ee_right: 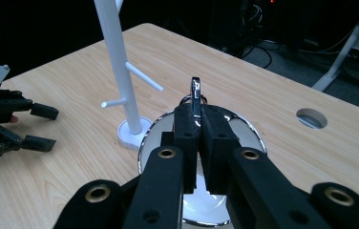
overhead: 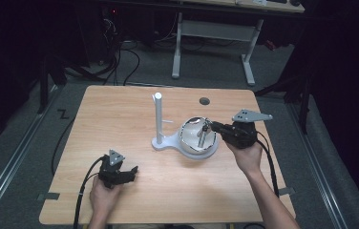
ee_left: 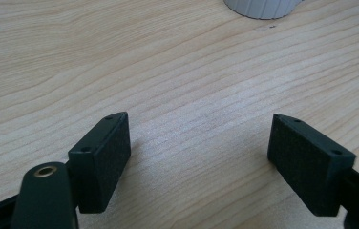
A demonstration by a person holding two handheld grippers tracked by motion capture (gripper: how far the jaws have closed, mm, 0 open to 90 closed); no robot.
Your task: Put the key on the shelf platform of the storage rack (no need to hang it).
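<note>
Shiny metal piece point(ee_right: 195, 95) pinched in the right gripper point(ee_right: 197, 125) above a silver bowl point(ee_right: 244, 129).

In the right gripper view, the two black jaws are pressed together on the thin shiny piece, which sticks up past their tips, with a small ring just behind it. In the high view, the right gripper point(overhead: 209, 127) reaches in from the right, over the bowl point(overhead: 190, 136). The bowl sits on the white base of a stand with a tall white pole point(overhead: 158, 117) and short pegs, near the middle of the wooden table point(overhead: 120, 109). The left gripper point(overhead: 131, 172) rests low near the front left of the table, well apart from the bowl. In the left gripper view, its jaws stand wide apart with only bare wood between them.
</note>
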